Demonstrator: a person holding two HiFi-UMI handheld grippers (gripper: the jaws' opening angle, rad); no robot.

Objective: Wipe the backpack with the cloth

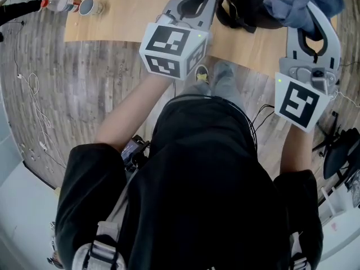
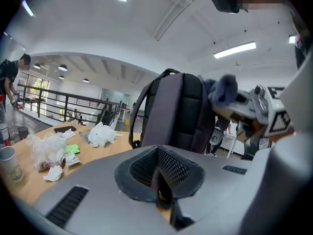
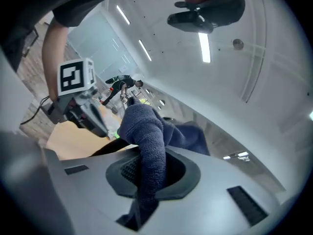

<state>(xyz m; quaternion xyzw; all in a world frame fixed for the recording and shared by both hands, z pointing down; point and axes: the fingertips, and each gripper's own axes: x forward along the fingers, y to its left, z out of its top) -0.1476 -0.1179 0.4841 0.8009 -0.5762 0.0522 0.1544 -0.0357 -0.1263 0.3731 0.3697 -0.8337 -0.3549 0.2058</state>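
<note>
Tan tbl [image 1: 112,24], plank flr [image 1: 73,94] — backpack [image 2: 173,111], cloth [image 3: 146,131]

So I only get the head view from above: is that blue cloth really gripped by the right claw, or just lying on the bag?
Observer: Gripped. In the right gripper view the right claw is shut on the cloth, which bunches up above the jaws.
Visitor: And the bag, is it lying flat?
Observer: No. The left gripper view shows the backpack standing upright, with its mesh back panel and shoulder straps facing that camera.
Visitor: What about the other claw?
Observer: The left claw is shut, its jaws together in front of the backpack.
</note>
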